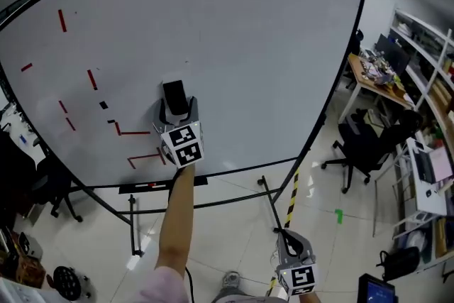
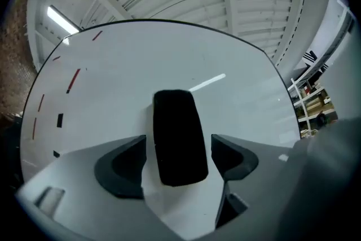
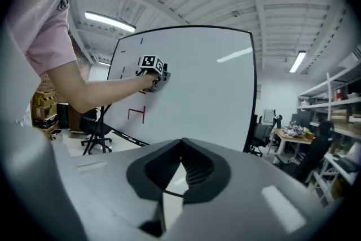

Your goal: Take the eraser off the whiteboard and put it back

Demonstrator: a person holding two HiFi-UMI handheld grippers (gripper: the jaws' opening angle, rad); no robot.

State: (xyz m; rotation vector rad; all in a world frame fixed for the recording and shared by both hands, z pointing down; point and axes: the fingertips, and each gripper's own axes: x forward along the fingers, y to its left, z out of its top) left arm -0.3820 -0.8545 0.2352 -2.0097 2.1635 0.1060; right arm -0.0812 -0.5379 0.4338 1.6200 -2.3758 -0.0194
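Black eraser [image 2: 179,144] on whiteboard [image 1: 241,39] | left gripper [image 2: 179,148] jaws wide astride it, no grip | right gripper [image 3: 179,162] jaws shut, empty | lift and return seemingly both pending

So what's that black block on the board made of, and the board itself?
The eraser looks like matte black foam or felt: dull, no shine, rounded corners. Which of the two I can't tell. The whiteboard looks like a smooth, glossy coated panel: a lamp shows on it as a bright streak.

Black eraser [image 2: 179,144] on a white whiteboard [image 1: 248,46] with red marks [image 1: 62,20].
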